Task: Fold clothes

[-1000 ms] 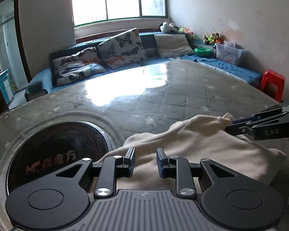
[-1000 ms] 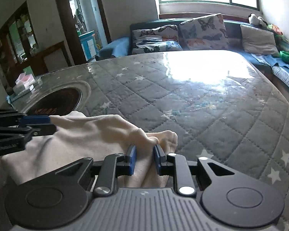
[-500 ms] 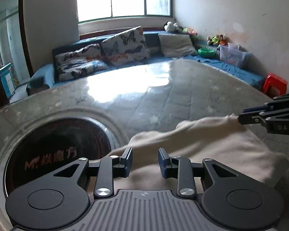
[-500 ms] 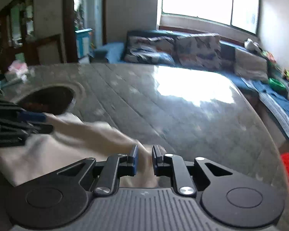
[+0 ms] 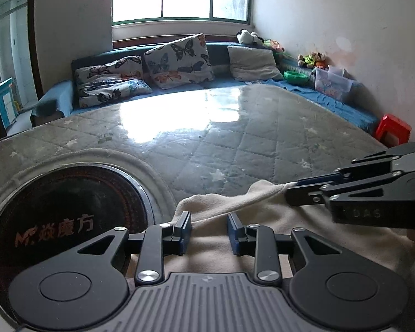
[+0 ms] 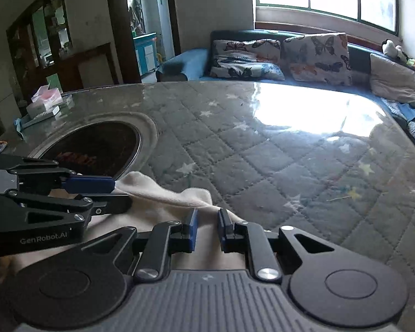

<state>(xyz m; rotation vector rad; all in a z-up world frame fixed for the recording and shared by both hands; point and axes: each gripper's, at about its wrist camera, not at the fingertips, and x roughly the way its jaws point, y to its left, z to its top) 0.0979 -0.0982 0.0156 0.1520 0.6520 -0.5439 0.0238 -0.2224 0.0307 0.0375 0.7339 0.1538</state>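
Observation:
A cream garment (image 5: 262,215) lies bunched on the quilted table top, close in front of both grippers; it also shows in the right wrist view (image 6: 163,202). My left gripper (image 5: 209,228) has its jaws parted over the cloth's near left edge, with a fold running between them. My right gripper (image 6: 207,225) has a narrow gap, with cloth between the jaws. In the left wrist view the right gripper (image 5: 293,191) comes in from the right, jaws nearly closed with a corner of the cloth reaching into their tips. In the right wrist view the left gripper (image 6: 119,191) reaches in from the left.
A round black inset plate (image 5: 63,210) with orange lettering sits in the table at left. The quilted grey table top (image 5: 235,138) stretches ahead. Sofa with butterfly cushions (image 5: 177,61) behind, a red stool (image 5: 393,130) at right, boxes (image 6: 45,102) on the far left table edge.
Both grippers have drawn closer together, gathering the garment into a smaller heap. The right gripper's jaws have opened slightly. The left gripper's jaws have widened a little.

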